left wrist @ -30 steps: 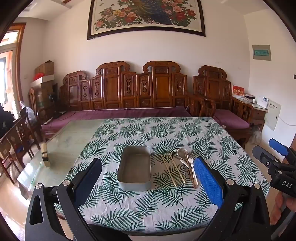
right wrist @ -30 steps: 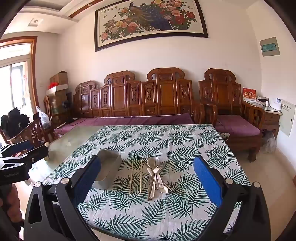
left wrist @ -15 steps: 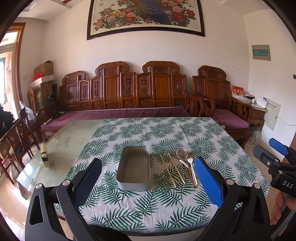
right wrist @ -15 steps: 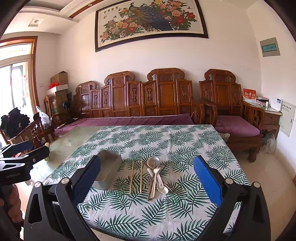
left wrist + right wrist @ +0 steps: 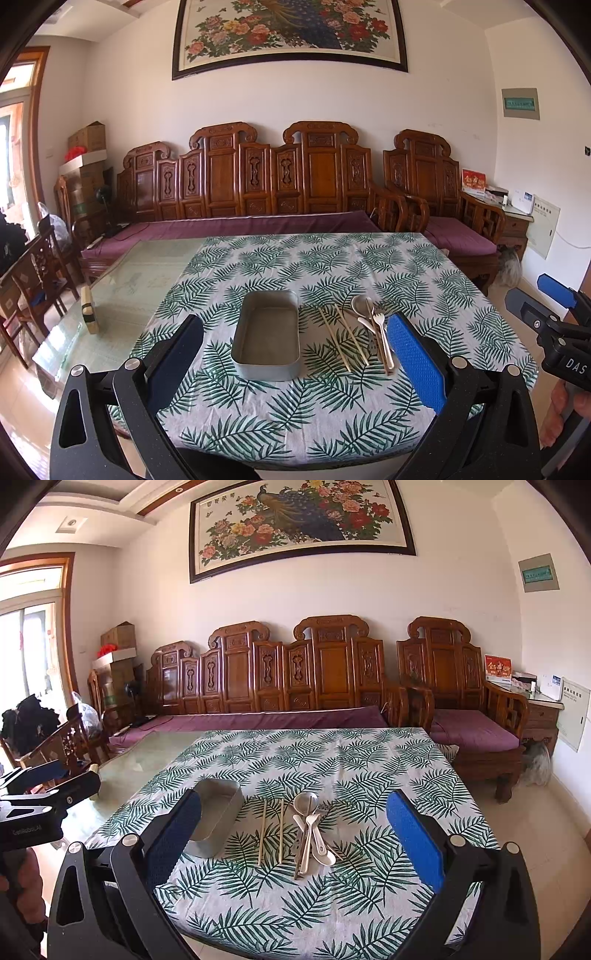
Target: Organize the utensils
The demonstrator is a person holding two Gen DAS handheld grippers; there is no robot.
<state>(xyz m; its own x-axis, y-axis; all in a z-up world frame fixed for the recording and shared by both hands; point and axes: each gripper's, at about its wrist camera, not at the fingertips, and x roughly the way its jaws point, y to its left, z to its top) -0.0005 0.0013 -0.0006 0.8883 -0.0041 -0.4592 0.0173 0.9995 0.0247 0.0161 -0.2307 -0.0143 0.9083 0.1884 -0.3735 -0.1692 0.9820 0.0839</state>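
1. Left wrist view: the left hand-held gripper (image 5: 295,354) hangs over the near edge of the desk (image 5: 258,435), its two blue-padded fingers spread wide with nothing between them. The metal tray (image 5: 266,334) sits straight ahead at 12 o'clock and this view looks right down into its bare bottom. At 1 o'clock, just beside the tray, lie two chopsticks (image 5: 341,341), then a touching heap of spoons and a fork (image 5: 373,328). At 3 o'clock the right hand-held gripper (image 5: 550,317) shows from the side, with fingertips of a hand (image 5: 567,410) on its grip. A small wooden block (image 5: 89,309) stands on the bare glass at 10 o'clock.

2. Right wrist view: the right hand-held gripper (image 5: 293,834) is likewise wide open and empty. Here the heap lies at 12 o'clock and can be counted better: one metal spoon (image 5: 306,801), two white spoons (image 5: 317,843) and slim metal handles beneath them whose number I cannot tell. The pair of chopsticks (image 5: 272,830) lies parallel at 11 o'clock. The tray (image 5: 218,818) is at 10 o'clock, half hidden behind the left finger, showing only its outer wall. The left hand-held gripper (image 5: 48,790) enters at 9 o'clock.

3. Both views: a leaf-print cloth (image 5: 332,760) covers the right part of the glass-topped desk. Beyond stand a carved wooden bench (image 5: 295,679) with purple cushions and a flower-and-peacock painting (image 5: 299,520) on the white wall.
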